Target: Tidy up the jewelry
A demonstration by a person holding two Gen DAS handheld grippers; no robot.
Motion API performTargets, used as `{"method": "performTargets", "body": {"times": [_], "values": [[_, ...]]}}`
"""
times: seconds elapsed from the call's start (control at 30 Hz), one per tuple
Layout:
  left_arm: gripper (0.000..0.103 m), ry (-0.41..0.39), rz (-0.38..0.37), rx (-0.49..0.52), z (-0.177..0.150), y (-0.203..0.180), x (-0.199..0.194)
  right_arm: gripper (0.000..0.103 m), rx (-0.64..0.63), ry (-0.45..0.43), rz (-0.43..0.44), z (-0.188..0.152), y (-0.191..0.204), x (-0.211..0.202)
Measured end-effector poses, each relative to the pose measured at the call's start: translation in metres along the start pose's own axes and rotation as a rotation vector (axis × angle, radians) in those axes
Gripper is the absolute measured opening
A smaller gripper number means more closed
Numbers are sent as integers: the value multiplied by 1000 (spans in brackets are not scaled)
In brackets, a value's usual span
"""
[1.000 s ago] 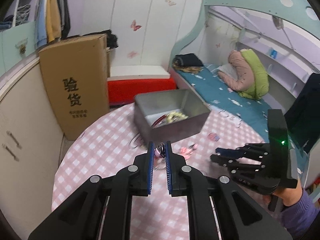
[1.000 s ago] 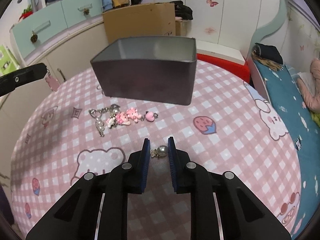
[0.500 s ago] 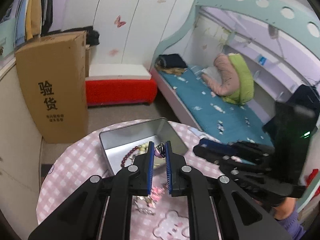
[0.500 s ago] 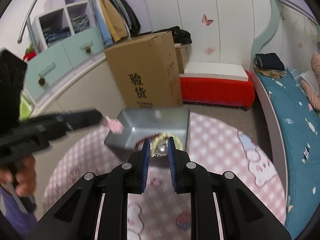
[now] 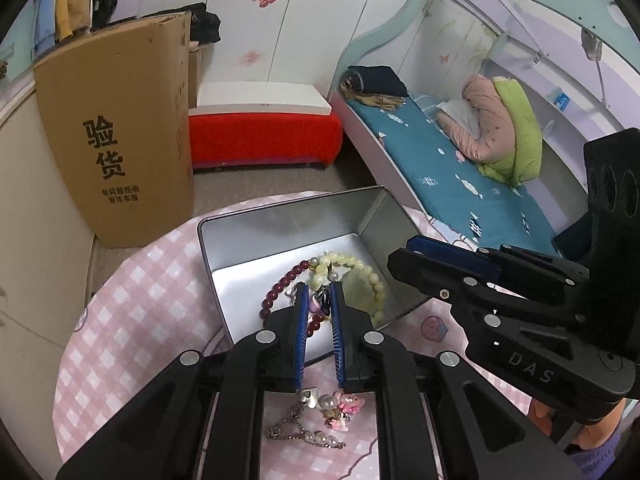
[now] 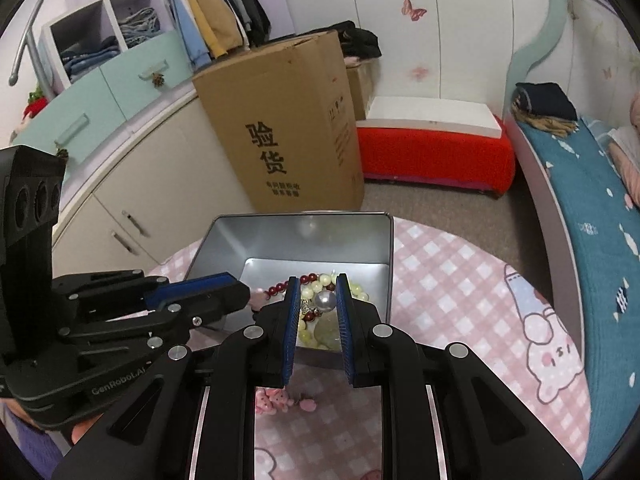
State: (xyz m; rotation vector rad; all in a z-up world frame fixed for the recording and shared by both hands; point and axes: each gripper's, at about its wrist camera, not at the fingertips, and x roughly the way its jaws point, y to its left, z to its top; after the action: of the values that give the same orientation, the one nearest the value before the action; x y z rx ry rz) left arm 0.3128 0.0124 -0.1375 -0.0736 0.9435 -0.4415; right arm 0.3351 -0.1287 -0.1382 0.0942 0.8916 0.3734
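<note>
My left gripper (image 5: 320,307) is clenched on a small pink-and-dark charm (image 5: 319,305), pinched right at the tips of its blue pads, and it hangs over the open metal tin (image 5: 288,216) above the near half of the tin's floor. My right gripper (image 6: 318,303) grips a pearl earring (image 6: 325,301) between its pads, also over the tin, just inside the near wall. Below both lie a dark red bead bracelet (image 5: 280,288) and a pale green bead bracelet (image 5: 360,272) on the tin's floor. The two grippers crowd the same opening: in the left wrist view the right one reaches in over the tin's right wall, its tips close beside mine, so there is little room sideways, while the far half of the tin stays open. The tin sits near the far edge of the pink checked table (image 5: 132,300), with a cardboard box (image 6: 288,120) on the floor beyond. On the cloth just on my side of the tin lie a silver chain with a heart and pearls (image 5: 298,426) and pink charms (image 5: 346,404). A second ago both grippers were low over the table, the right still at the pearl's pickup spot; since then both have lifted and come forward over the tin, grips unchanged
</note>
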Motion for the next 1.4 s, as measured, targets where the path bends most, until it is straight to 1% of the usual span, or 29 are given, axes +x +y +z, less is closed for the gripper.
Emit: {"method": "performTargets", "body": {"times": [0.2, 0.27, 0.3, 0.33, 0.63, 0.67, 0.7, 0.73, 0.8, 0.83, 0.87, 0.9, 0.93, 1.03, 1.13, 1.2, 1.27, 1.4], "values": [[10, 9, 4, 0, 0, 2, 2, 19, 8, 13, 1, -2, -2, 4], [18, 8, 1, -8, -1, 3, 0, 19, 11, 17, 4, -2, -4, 5], [26, 1, 4, -13, 0, 3, -1, 19, 13, 19, 5, -3, -4, 5], [31, -6, 8, -15, 1, 5, -3, 19, 14, 22, 6, -3, -4, 6], [32, -30, 5, -18, -1, 2, -17, 21, 39, 21, 31, -8, -10, 1], [34, -35, 3, -16, -1, 1, -19, 21, 40, 21, 34, -9, -11, -1], [42, -44, 6, -14, -2, -1, -23, 21, 44, 18, 34, -10, -11, -3], [45, -55, 9, -14, -4, 0, -26, 21, 45, 13, 30, -11, -11, -7], [45, -77, 6, -9, -7, -3, -33, 22, 44, 0, 32, -13, -10, -15], [46, -84, 5, -7, -9, -4, -38, 24, 44, -6, 32, -14, -10, -19], [47, -94, 6, -8, -11, -5, -42, 39, 42, -20, 25, -16, -10, -26], [52, -106, 7, -10, -14, -5, -48, 51, 36, -36, 12, -19, -9, -32], [55, -118, 6, -10, -17, -6, -51, 52, 25, -53, -2, -23, -8, -39], [55, -149, 1, 5, -29, -9, -65, 52, 15, -71, -12, -34, -8, -52], [55, -163, -3, 21, -43, -11, -73, 57, 11, -85, -28, -47, -10, -62], [55, -166, 16, 51, -55, -14, -76, 59, 15, -91, -44, -53, -13, -65], [55, -160, 34, 65, -64, -15, -76, 60, 33, -84, -34, -62, -18, -65], [55, -138, 48, 62, -80, -12, -72, 62, 57, -53, -27, -77, -26, -59]]}}
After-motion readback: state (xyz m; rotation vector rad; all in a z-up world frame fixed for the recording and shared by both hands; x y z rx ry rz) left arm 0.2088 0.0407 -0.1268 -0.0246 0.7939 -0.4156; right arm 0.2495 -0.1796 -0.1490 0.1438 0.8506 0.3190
